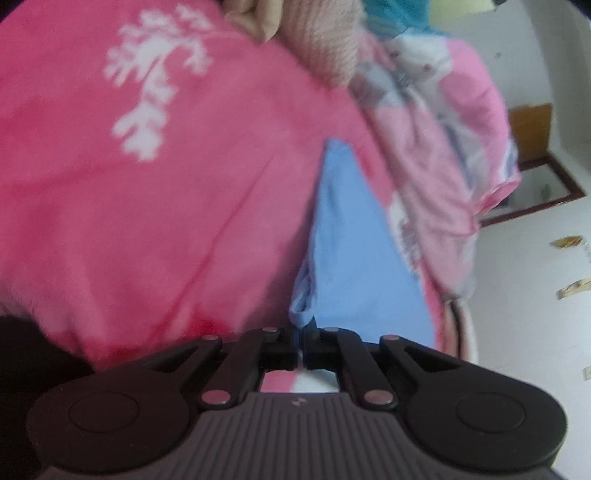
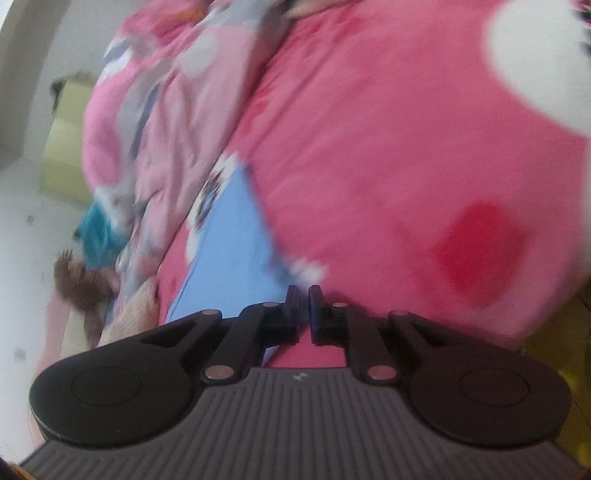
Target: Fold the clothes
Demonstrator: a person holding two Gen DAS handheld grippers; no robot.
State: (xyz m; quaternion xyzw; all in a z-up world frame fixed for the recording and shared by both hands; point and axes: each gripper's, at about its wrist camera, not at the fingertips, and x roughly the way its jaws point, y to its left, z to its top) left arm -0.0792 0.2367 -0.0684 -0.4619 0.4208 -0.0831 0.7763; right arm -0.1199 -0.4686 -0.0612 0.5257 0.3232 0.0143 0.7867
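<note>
Blue garment (image 1: pixel 354 258), one, pinched by left tongs (image 1: pixel 301 332) and right tongs (image 2: pixel 303 295).

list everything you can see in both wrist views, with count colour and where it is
blue garment: 1, light blue, lying on the pink blanket, near edge pinched in the left claw
pink blanket: 1, bright pink with white leaf print and red patches, covers the bed
patterned quilt: 1, pale pink with grey and white print, bunched along the bed edge
knit item: 1, beige, at the far end of the bed
teal cloth: 1, teal, beyond the knit item
brown fuzzy thing: 1, brown, at the bed edge, too blurred to identify
floor: white, beside the bed
left claw: 1, black, shut on the blue garment
right claw: 1, black, nearly closed at the garment's edge; grip unclear
</note>
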